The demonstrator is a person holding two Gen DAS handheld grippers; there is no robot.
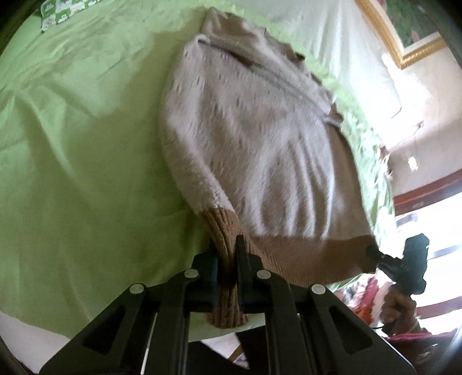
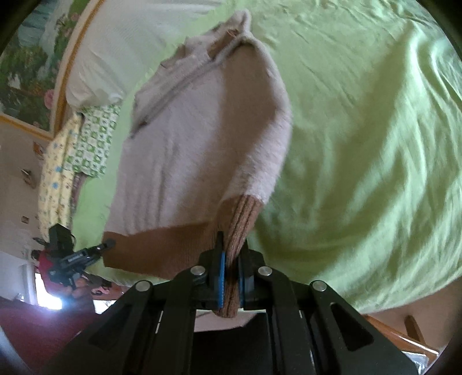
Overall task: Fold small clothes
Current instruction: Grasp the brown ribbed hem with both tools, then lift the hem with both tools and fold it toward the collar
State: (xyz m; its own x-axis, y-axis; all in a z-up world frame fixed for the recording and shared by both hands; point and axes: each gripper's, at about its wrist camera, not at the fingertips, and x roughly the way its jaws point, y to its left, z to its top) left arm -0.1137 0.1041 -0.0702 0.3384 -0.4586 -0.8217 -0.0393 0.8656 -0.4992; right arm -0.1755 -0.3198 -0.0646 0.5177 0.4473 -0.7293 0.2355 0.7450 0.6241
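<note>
Sweater (image 1: 254, 138) blurred; framed picture (image 1: 410, 28) cut off at edge

green-sheeted bed (image 1: 72, 144) carries a pale fuzzy sweater (image 1: 260, 138) and patterned pillow (image 1: 57, 11)

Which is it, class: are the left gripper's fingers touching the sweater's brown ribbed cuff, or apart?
Touching. The left wrist view shows the left gripper shut on the brown ribbed cuff.

Two close wrist views down along each claw, both sharing the sweater (image 1: 260, 150) on green sheet (image 2: 361, 129).
</note>
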